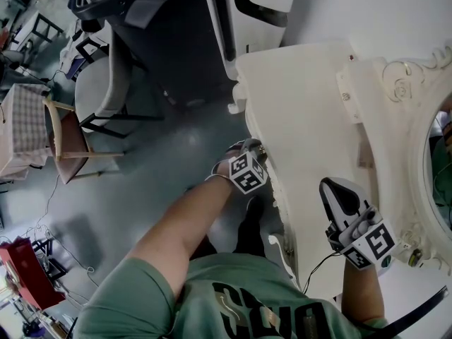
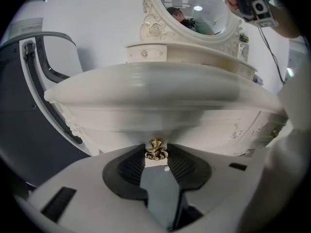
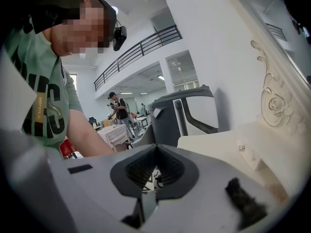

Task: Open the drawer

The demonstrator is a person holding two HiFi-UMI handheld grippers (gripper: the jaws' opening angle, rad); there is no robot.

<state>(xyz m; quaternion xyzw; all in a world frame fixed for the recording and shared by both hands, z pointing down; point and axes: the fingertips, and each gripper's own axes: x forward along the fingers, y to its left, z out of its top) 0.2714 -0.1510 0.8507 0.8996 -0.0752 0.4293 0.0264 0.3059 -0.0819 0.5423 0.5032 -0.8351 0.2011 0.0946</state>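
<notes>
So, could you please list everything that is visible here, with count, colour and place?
dressing table: one, cream, right of centre
mirror: one, oval, carved cream frame, at the table's back
brass knob: one, gold, on the drawer front
machine: one, dark grey and white, beside the table
chair: one, wood with dark red seat, far left
floor: grey
T-shirt: one, green, bottom edge
left gripper: one, grey, jaws closed on the brass knob
right gripper: one, grey, jaws shut, empty, over the table top
</notes>
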